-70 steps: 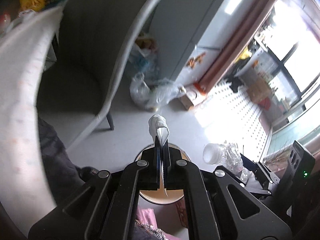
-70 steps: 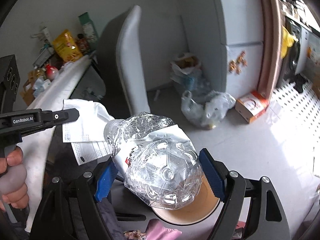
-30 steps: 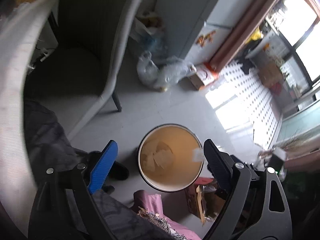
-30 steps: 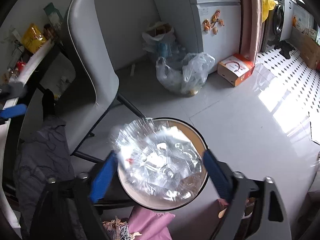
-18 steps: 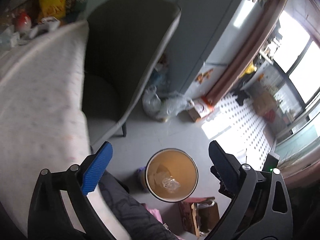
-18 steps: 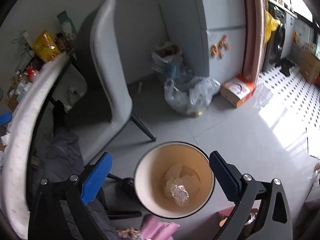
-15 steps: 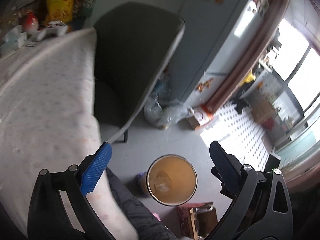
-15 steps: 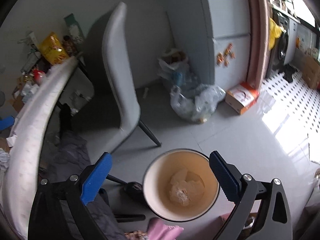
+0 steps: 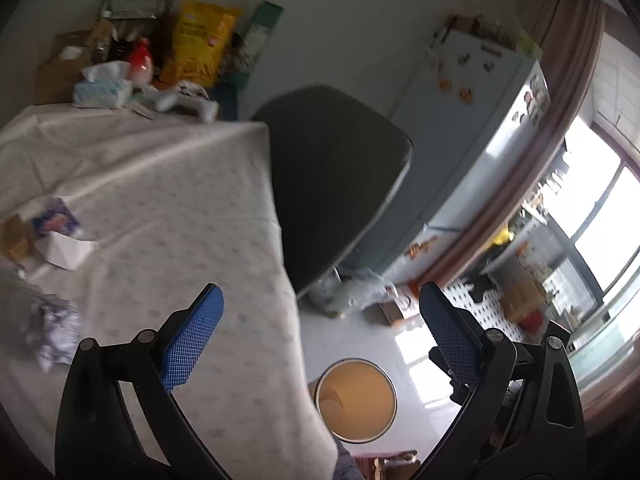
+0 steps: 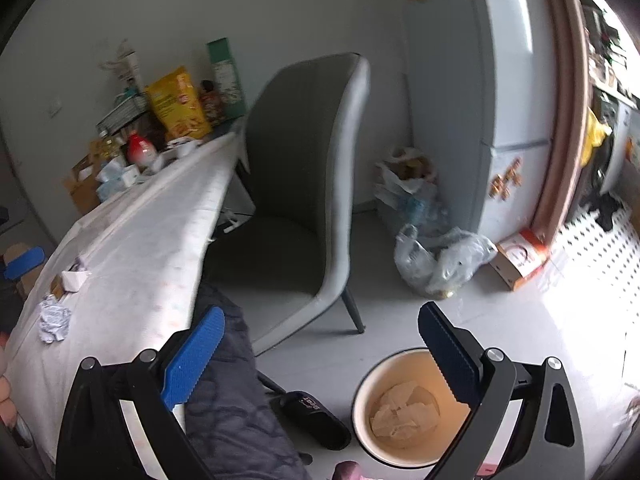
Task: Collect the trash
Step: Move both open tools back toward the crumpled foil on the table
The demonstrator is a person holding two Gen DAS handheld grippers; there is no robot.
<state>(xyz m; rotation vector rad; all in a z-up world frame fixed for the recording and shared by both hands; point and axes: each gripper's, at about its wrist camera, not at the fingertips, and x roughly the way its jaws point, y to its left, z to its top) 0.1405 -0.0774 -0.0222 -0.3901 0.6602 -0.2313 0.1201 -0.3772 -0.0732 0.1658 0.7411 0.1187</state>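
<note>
Both grippers are open and empty. My left gripper (image 9: 320, 332) hovers over the right edge of the white-clothed table (image 9: 160, 200). On the table's left lie a crumpled paper wad (image 9: 54, 332), a folded white paper (image 9: 66, 250) and a small purple packet (image 9: 56, 220). The round bin (image 9: 355, 400) stands on the floor below. My right gripper (image 10: 320, 354) is beside the table, above the bin (image 10: 408, 408), which holds crumpled trash (image 10: 404, 410). The paper wad (image 10: 54, 320) and white paper (image 10: 74, 278) also show in the right wrist view.
A grey chair (image 10: 304, 184) stands at the table's end. Snack bags, boxes and a tissue pack (image 9: 102, 88) crowd the table's far end. Plastic bags (image 10: 440, 260) and a box (image 10: 520, 258) lie on the floor by the fridge (image 10: 508, 80). A black slipper (image 10: 312, 420) lies near the bin.
Both grippers dropped their trash into the bin, the left a tissue and the right a plastic bottle. Both have since risen and swung up towards the table.
</note>
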